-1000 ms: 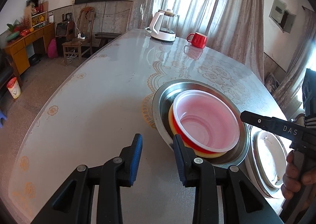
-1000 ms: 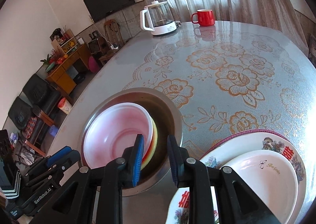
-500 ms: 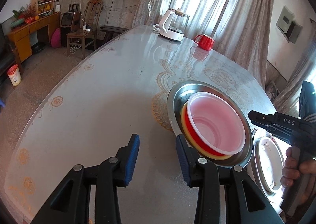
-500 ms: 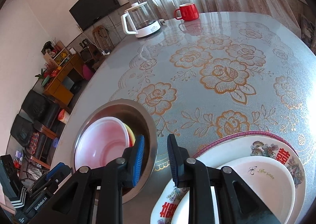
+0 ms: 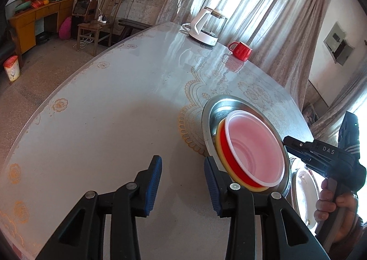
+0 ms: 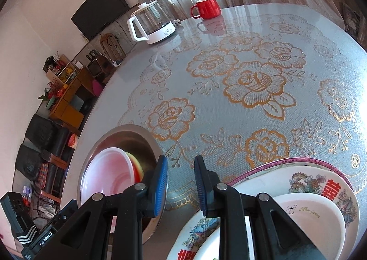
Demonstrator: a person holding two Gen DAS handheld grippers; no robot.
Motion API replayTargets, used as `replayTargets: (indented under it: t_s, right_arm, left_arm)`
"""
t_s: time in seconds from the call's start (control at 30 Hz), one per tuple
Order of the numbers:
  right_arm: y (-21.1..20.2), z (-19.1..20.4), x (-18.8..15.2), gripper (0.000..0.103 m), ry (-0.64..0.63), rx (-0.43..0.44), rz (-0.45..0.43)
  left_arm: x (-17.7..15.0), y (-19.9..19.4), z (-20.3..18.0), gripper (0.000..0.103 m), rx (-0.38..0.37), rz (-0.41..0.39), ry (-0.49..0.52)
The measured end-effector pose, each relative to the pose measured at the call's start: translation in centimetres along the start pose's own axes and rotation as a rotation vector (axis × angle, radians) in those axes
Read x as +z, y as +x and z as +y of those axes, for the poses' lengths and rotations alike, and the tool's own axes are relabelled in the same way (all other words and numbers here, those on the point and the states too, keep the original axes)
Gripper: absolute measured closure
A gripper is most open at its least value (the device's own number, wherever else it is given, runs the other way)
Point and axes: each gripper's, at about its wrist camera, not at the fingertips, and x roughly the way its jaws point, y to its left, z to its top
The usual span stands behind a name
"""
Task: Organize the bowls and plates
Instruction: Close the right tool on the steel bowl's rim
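A steel basin sits on the table and holds a nested stack: a pink-white bowl inside a red bowl inside a yellow one. The basin also shows in the right wrist view. To its right lies a patterned plate with a white plate on it. My left gripper is open and empty, just left of the basin's near rim. My right gripper is open and empty, above the gap between the basin and the plates.
A white glass kettle and a red mug stand at the far end of the flowered table. A chair, a wooden cabinet and a TV are beyond the table's left edge.
Both grippers have pulled back and risen away from the basin. The left gripper has shifted left. The bowls and plates have not moved.
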Motion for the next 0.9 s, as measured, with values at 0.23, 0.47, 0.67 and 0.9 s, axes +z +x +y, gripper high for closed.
replayTargets:
  t_s: [0.23,0.47,0.67,0.9]
  right_arm:
    - [0.3,0.2,-0.2,0.081,-0.009,0.028,0.004]
    - [1.9,1.7,-0.5,0.089,-0.082,0.015,0.063]
    - [3.6,2.1,-1.2,0.089,-0.107,0.004,0.111]
    - [3.7,2.3,-1.2,0.089,-0.122,-0.004,0.109]
  left_arm:
    - [0.4,-0.5,0.4,0.066,-0.018,-0.022,-0.031]
    - [1.8,0.7,-0.5,0.066,-0.02,-0.006,-0.022]
    - [2.3,2.2,-1.2,0.07,-0.016,0.008,0.024]
    - [2.1,3.4,-1.9,0.075,-0.014,-0.004,0.081]
